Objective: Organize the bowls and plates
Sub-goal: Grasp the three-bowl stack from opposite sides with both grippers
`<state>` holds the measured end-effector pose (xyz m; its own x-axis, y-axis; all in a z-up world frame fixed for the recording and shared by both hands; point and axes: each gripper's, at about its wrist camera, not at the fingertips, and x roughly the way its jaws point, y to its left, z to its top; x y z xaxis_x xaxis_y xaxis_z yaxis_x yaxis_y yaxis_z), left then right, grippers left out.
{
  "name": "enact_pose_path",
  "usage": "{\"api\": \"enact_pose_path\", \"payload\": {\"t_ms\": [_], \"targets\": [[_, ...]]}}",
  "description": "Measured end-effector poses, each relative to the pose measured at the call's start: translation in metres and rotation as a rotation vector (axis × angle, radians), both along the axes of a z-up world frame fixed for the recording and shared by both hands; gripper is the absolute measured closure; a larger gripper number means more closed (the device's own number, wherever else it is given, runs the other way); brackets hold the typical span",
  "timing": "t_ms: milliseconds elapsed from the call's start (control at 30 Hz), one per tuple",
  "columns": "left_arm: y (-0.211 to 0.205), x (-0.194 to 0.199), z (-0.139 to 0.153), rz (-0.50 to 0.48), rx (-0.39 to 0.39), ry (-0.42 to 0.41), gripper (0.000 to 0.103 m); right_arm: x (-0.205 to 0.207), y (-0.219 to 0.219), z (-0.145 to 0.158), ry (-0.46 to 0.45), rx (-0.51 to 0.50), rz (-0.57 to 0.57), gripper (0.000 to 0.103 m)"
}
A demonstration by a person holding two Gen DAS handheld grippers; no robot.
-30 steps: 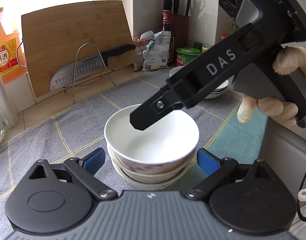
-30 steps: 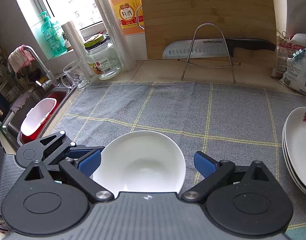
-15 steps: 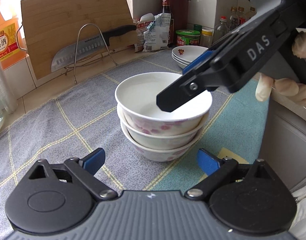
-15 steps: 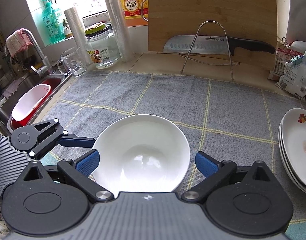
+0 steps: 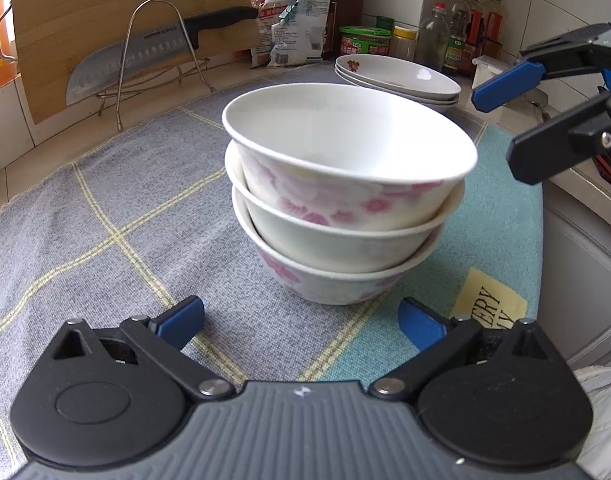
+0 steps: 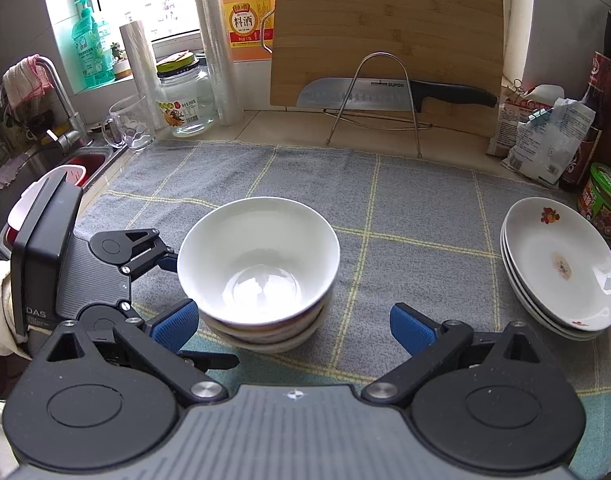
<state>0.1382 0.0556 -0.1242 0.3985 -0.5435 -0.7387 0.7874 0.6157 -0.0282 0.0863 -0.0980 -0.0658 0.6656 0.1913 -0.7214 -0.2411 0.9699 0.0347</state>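
Three white bowls with pink flowers (image 5: pixel 345 200) stand stacked on the grey checked cloth (image 5: pixel 105 220). My left gripper (image 5: pixel 301 324) sits low in front of the stack; its jaws are opening, with nothing between them. In the right wrist view the same stack (image 6: pixel 257 264) lies just beyond my right gripper (image 6: pixel 293 326), which is open and empty. The left gripper's fingers (image 6: pixel 145 252) reach toward the stack from the left there. The right gripper (image 5: pixel 497 134) hangs apart from the bowls at the right. Three shallow plates (image 6: pixel 561 268) are stacked to the right, also visible behind the bowls (image 5: pixel 397 78).
A cutting board (image 6: pixel 385 32) and a knife on a wire stand (image 6: pixel 385 92) lean at the back wall. Bags (image 6: pixel 545 136), bottles (image 5: pixel 457 36) and a jar (image 6: pixel 185 100) line the back. The sink (image 6: pixel 37 168) is at the left. The counter edge (image 5: pixel 577 200) runs close on the right.
The right gripper has drawn away from over the top bowl to the right. My left gripper sank and backed off, so the stack shows from the side. Its jaws widened a little.
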Motion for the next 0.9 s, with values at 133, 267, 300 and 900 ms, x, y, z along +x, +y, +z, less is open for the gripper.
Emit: {"api": "enact_pose_path", "payload": {"t_ms": [133,267,300,900], "targets": [[-0.004,-0.001,-0.002,-0.013,0.033,-0.029,0.0,0.004,-0.008,-0.02,0.05,-0.052,-0.005,0.0],[-0.002,-0.002,-0.002,-0.013,0.028,-0.037,0.0,0.021,-0.014,-0.048,0.104,-0.075,0.029,0.0],[-0.003,-0.002,-0.002,-0.008,0.03,-0.036,0.0,0.025,-0.015,-0.054,0.117,-0.076,0.043,0.0],[-0.012,0.0,0.002,0.111,0.076,-0.002,0.0,0.026,-0.021,-0.087,0.026,-0.141,0.312,0.0]]}}
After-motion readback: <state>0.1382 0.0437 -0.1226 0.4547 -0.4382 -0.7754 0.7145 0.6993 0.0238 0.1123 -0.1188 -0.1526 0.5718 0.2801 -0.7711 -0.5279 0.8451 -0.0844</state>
